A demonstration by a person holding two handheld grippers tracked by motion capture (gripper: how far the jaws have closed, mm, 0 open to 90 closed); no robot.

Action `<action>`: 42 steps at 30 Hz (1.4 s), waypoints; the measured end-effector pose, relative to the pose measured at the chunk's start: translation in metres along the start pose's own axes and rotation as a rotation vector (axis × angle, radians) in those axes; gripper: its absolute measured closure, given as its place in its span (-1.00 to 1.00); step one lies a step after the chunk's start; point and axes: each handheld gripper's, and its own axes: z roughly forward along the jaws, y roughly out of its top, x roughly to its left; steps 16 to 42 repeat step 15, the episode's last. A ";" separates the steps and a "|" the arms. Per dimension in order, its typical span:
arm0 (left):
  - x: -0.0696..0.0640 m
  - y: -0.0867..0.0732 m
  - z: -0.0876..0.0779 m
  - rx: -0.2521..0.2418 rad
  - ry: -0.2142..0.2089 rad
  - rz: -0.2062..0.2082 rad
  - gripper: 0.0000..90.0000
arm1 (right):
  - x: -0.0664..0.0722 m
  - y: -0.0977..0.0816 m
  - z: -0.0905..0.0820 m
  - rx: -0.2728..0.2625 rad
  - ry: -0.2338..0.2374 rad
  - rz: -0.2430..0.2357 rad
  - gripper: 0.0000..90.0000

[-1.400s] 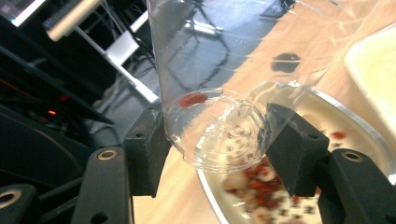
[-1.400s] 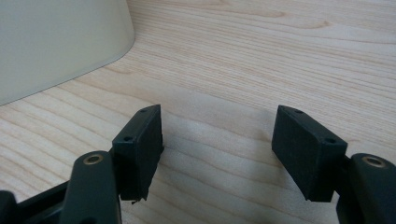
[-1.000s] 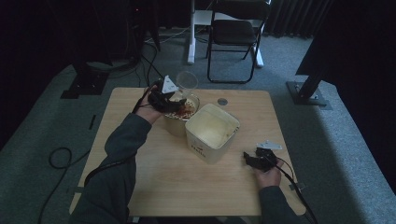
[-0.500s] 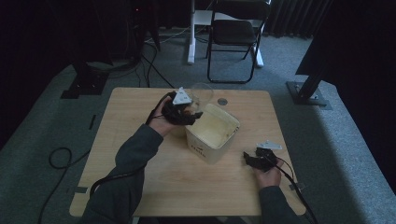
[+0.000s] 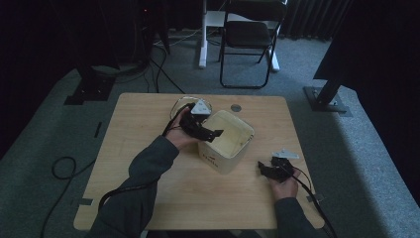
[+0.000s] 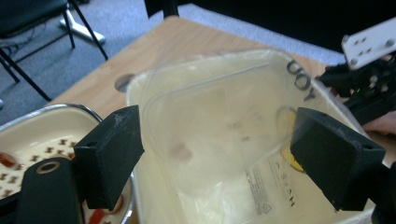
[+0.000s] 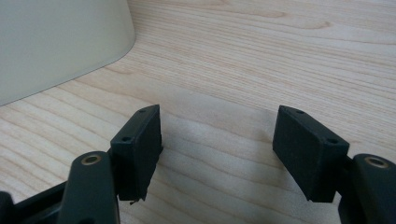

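Observation:
A cream plastic tub [image 5: 219,159] stands mid-table. My left gripper [image 5: 212,133] hangs over its left rim. In the left gripper view its jaws have just been opening and my left gripper [image 6: 215,140] is now open. A clear plastic piece [image 6: 219,116] with dark print sits tilted in the tub's mouth [image 6: 136,88] between the pads, and neither pad touches it. Just left of the tub is a metal-rimmed bowl [image 5: 179,105] with food in it [image 6: 37,137]. My right gripper [image 5: 270,168] rests low on the wood to the tub's right, open and empty [image 7: 217,140], with the tub's wall [image 7: 56,42] ahead to its left.
A round hole [image 5: 236,107] is set in the wooden table [image 5: 124,163] behind the tub. A folding chair [image 5: 247,34] and stand feet are on the carpet beyond the far edge. Cables trail from both grippers off the table's near side.
My left hand has moved right, from over the bowl to over the tub. The right hand has stayed where it was.

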 end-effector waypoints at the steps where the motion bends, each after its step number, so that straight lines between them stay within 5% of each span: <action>1: 0.002 0.001 -0.003 -0.011 0.008 -0.006 -0.63 | 0.000 0.000 0.000 0.000 0.000 0.000 -0.28; 15: 0.019 -0.003 -0.019 -0.029 0.085 -0.051 -0.62 | 0.000 0.000 0.000 0.000 0.000 0.000 -0.28; 42: 0.019 -0.003 -0.019 -0.029 0.085 -0.051 -0.62 | 0.000 0.000 0.000 0.000 0.000 0.000 -0.28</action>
